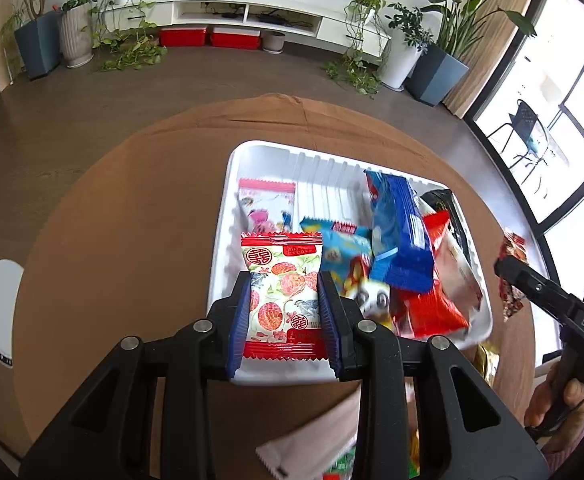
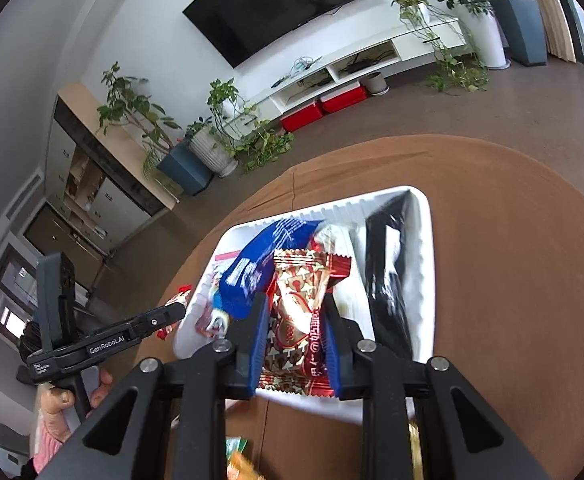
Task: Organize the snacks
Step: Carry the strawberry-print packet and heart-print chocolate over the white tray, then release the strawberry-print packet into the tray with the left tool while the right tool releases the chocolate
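Left gripper [image 1: 283, 304]: jaws narrowed, clamped on red-and-white packet [image 1: 279, 280], lower centre of frame, above near left corner of white tray [image 1: 247, 160]. Right gripper [image 2: 294, 334]: jaws narrowed, clamped on red-gold packet [image 2: 298, 304], lower centre, above the tray's near edge. Tray holds blue packet [image 1: 402, 236] among others, on brown table [image 1: 131, 220].

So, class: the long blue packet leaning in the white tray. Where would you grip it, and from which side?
Grip the blue packet across its narrow width near the raised upper end, coming down from above. It leans on the other snacks in the white tray, so that end stands clear; its lower end is buried among the red wrappers.
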Available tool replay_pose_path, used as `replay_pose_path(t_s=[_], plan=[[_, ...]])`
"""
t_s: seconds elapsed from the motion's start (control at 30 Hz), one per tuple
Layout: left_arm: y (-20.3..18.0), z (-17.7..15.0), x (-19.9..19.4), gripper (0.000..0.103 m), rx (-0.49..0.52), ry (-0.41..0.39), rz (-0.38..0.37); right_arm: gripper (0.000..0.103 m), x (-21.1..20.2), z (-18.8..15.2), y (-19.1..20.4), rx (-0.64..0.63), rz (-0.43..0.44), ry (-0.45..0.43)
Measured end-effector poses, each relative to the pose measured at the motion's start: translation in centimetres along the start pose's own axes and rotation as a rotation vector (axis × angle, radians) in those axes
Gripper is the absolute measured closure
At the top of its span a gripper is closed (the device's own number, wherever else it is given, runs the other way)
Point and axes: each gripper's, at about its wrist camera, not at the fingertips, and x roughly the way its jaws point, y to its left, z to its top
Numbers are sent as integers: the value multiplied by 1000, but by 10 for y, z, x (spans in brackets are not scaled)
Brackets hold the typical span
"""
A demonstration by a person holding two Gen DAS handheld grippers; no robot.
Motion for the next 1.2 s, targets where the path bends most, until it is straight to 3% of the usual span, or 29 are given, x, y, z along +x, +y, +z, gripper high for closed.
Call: replay_pose_path(t_s=[0.33,0.6,0.93,1.2], plan=[[-19,18,36,71,95,0,68,75,38,9,8,-67,-76,29],[-21,22,39,70,104,-29,88,62,26,5,15,-119,-98,-15],[-26,19,0,70,109,-101,97,56,-12,-3,27,-131,-84,-80],[-26,-22,-52,70,119,-143,90,52,-50,-23,32,-122,-79,-117]])
